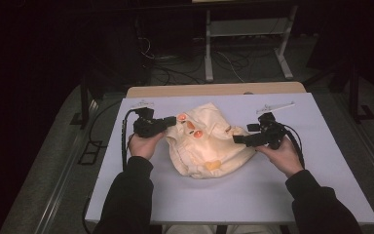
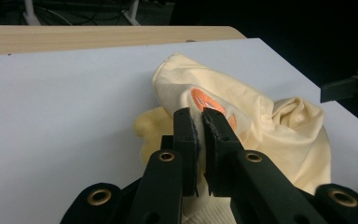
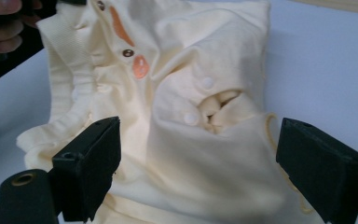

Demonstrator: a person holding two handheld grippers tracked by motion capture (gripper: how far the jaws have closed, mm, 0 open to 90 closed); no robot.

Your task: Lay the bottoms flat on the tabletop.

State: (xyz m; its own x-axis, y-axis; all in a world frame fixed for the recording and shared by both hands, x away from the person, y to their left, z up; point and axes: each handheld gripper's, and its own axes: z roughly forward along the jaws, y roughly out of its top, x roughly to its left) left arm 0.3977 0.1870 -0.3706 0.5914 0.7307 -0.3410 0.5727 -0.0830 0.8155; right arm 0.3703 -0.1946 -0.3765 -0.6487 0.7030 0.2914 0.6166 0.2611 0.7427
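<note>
A cream baby garment [image 1: 205, 141] is seen crumpled mid-tabletop [image 1: 233, 195], not yet spread or folded. Its ribbed edge is pinched in the clenched left gripper [image 2: 198, 126]; the right gripper [image 3: 196, 154] is held released, jaws wide, just beside the cloth.

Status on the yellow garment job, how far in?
Early. Done: the left gripper is clamped on an edge of the crumpled pale-yellow cotton garment with orange print. In hand: the right gripper stands open at the opposite side, nothing held. Left: likely a second grip; the garment lies bunched on the white table.
</note>
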